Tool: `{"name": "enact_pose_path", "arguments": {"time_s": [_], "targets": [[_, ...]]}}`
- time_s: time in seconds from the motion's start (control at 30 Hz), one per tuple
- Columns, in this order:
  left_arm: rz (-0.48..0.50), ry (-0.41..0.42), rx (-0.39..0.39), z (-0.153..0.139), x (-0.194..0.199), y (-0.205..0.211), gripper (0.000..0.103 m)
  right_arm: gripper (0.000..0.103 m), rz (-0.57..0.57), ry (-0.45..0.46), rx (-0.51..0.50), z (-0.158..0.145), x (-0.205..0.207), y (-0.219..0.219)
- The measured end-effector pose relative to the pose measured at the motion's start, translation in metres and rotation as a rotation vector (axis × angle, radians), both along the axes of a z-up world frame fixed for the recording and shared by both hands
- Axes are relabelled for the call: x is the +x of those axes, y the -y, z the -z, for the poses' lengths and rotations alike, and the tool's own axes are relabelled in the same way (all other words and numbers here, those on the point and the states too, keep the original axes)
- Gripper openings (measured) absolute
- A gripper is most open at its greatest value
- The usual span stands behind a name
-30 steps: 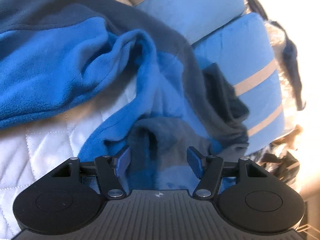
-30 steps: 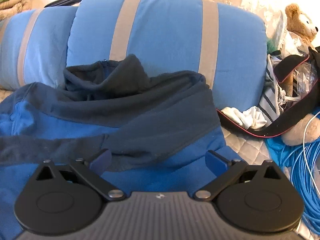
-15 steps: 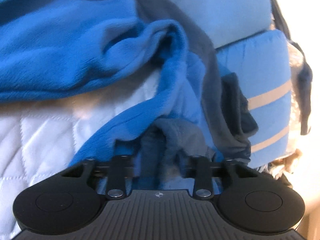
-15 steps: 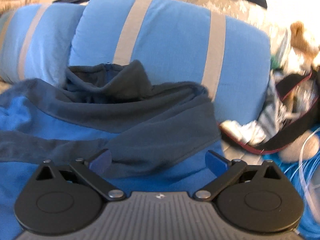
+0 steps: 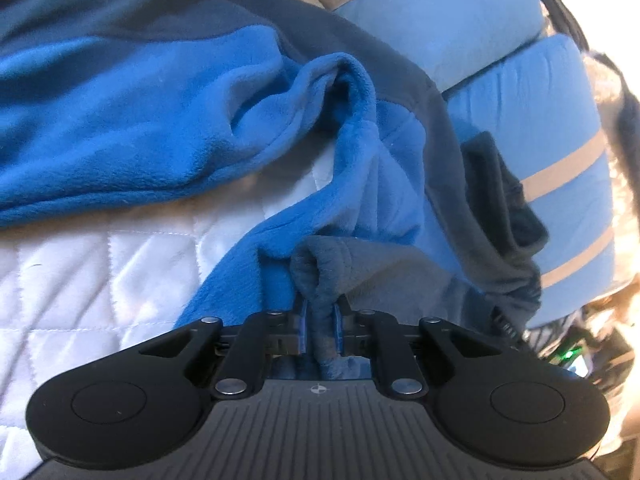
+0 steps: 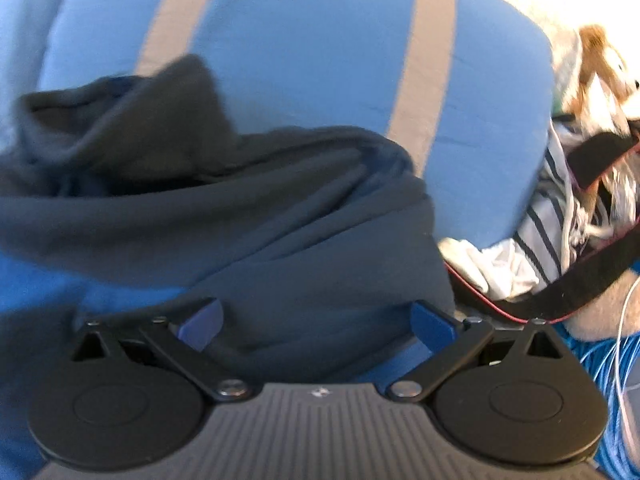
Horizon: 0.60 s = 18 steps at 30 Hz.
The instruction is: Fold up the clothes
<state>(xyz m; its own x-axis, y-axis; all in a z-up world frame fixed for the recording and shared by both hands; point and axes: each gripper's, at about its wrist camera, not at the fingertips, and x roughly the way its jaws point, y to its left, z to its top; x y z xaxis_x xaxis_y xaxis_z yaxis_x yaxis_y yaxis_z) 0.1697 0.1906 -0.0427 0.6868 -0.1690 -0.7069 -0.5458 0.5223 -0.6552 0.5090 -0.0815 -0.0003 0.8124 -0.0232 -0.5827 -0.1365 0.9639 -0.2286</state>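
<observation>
- A white quilted bed cover point(image 5: 100, 264) fills the lower left of the left wrist view.
- Two light blue pillows with tan stripes point(image 6: 320, 60) stand across the top of the right wrist view, and at the upper right of the left one.
- A blue and grey fleece jacket point(image 5: 140, 120) lies crumpled on the cover, its grey collar point(image 6: 140, 132) leaning against a pillow.
- An open black bag point(image 6: 592, 276), right edge of the right wrist view, holds white and striped cloth point(image 6: 532, 240).
- Left gripper point(image 5: 321, 332): fingers clamped on a grey fold of the jacket, bottom centre.
- Right gripper point(image 6: 316, 320): fingers spread wide apart over the grey fabric, gripping nothing.
</observation>
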Motion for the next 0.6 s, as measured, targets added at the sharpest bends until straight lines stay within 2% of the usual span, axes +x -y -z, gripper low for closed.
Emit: {"name": "enact_pose_path", "arguments": {"time_s": [0.17,0.3,0.43,0.6], "targets": [[0.023,-0.057,0.063,-0.007,-0.003,0.005,0.012,0.103,-0.026,-0.017,0.065,-0.009,0.0,0.01],[0.026,-0.072,0.066,-0.009,-0.003,0.005,0.013,0.103,-0.118,0.004,0.089,-0.028,-0.021,0.003],[0.017,-0.058,0.015,-0.005,-0.006,-0.002,0.022,0.103,-0.227,-0.016,0.029,-0.024,-0.035,-0.017],[-0.006,-0.03,0.018,-0.015,-0.013,-0.008,0.038,0.103,-0.161,-0.027,0.006,-0.016,-0.04,-0.022]]}}
